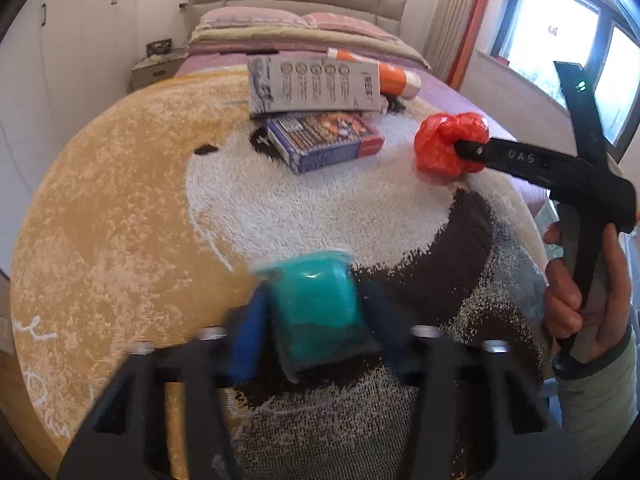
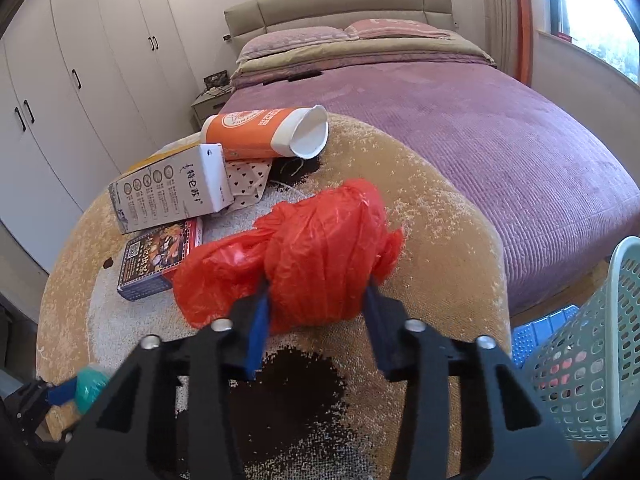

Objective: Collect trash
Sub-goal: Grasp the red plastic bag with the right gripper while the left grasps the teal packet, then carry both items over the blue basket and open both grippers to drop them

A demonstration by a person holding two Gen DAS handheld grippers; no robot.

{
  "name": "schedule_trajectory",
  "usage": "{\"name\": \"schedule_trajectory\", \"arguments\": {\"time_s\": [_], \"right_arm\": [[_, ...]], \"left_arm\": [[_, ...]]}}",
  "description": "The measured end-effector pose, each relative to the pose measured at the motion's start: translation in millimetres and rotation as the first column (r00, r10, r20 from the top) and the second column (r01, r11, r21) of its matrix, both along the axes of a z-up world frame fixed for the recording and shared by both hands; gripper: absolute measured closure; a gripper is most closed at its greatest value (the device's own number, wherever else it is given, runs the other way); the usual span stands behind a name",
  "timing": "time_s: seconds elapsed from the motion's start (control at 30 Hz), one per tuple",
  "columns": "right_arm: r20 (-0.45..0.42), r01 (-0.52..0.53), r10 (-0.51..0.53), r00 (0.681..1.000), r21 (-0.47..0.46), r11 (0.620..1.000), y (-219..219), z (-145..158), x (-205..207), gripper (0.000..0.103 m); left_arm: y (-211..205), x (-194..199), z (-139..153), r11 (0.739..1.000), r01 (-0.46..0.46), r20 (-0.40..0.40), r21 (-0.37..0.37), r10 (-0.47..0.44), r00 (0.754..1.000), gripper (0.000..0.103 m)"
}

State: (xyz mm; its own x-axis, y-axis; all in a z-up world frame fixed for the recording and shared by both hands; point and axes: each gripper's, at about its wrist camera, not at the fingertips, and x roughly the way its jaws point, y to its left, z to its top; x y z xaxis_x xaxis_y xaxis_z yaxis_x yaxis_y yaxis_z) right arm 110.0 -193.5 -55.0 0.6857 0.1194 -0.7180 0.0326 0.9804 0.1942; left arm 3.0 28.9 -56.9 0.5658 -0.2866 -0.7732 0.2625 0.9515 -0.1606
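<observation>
— On the round rug (image 2: 440, 216) at the foot of the bed (image 2: 500, 128), what do the two grippers have?

— The left gripper (image 1: 316, 320) is clamped on a teal wad (image 1: 320, 300); its blue pads (image 1: 248, 340) press on both sides of it. The picture is blurred there, so I cannot tell what the wad is made of.

— And the other one?

— The right gripper (image 2: 316, 308) is clamped on a crumpled red plastic bag (image 2: 312, 256), one pad on each flank. From the left wrist view the same bag (image 1: 452, 148) sits at the tip of the black fingers, close above the white part of the rug, and a hand (image 1: 580, 292) with a pale sleeve grips the handle.

— Is the bag touching the rug?

— I cannot tell from either view.

— What else lies there?

— A white milk carton (image 2: 168, 196) on its side, partly resting on a blue box (image 2: 160, 256) with a food picture. Behind them an orange paper cup (image 2: 260, 132) lies tipped over, mouth toward the bed, and a piece of heart-print paper (image 2: 248, 184) lies under the carton and cup.

— Any container?

— A pale green perforated basket (image 2: 592, 360) stands at the right edge, beside the rug, with something red showing through its holes.
</observation>
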Motion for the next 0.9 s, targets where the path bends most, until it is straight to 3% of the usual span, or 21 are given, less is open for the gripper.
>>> {"name": "schedule_trajectory", "arguments": {"time_s": [0.13, 0.5, 0.9], "right_arm": [[0.018, 0.001, -0.001, 1.000, -0.001, 1.000, 0.0, 3.7, -9.5, 0.074], [0.092, 0.069, -0.069, 0.993, 0.005, 0.998, -23.2, 28.8, -42.1, 0.074], [0.200, 0.274, -0.267, 0.943, -0.004, 0.962, -103.3, 74.4, -95.5, 0.074]], "left_arm": [[-4.8, -2.4, 2.0, 1.000, 0.005, 0.028, 0.020, -0.006, 1.000, 0.064], [-30.7, -0.8, 31.8, 0.996, 0.090, 0.109, -0.024, -0.087, 0.990, 0.065], [-124.8, 17.8, 67.9, 0.964, 0.265, 0.193, -0.012, -0.258, 0.947, 0.065]]}}
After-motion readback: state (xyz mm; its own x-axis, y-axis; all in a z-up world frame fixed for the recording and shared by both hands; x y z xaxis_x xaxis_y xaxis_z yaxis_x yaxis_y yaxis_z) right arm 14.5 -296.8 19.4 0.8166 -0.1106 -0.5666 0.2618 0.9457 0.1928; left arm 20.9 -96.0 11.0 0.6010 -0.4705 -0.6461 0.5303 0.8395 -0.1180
